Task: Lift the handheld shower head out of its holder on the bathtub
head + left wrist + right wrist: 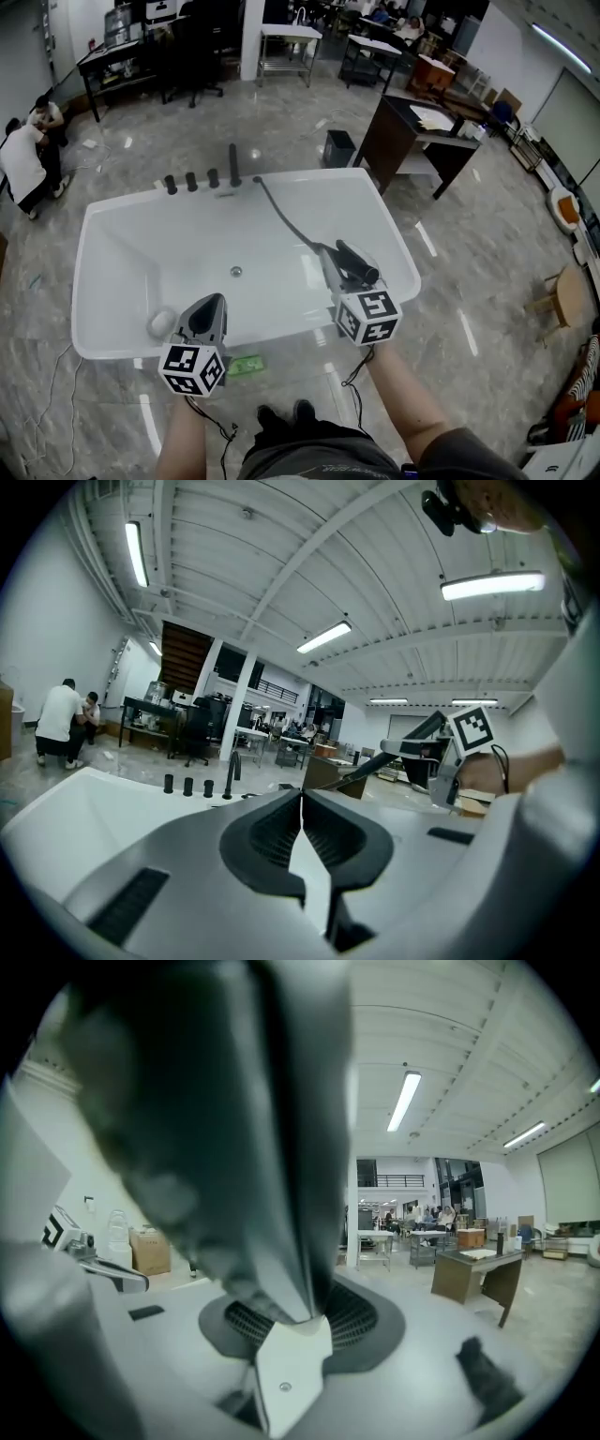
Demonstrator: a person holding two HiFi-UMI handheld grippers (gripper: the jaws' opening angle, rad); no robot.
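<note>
The dark handheld shower head is off the tub rim and sits between the jaws of my right gripper, over the near right part of the white bathtub. Its black hose trails back to the far rim. In the right gripper view the shower head fills the picture, with the right gripper shut on it. My left gripper hovers by the tub's near rim, shut and empty. Its own view shows the left gripper with its jaws together, and the shower head off to the right.
Black knobs and a tall black spout stand on the far rim. A drain and a round white object are inside the tub. A dark desk stands at the back right, and people crouch at the far left.
</note>
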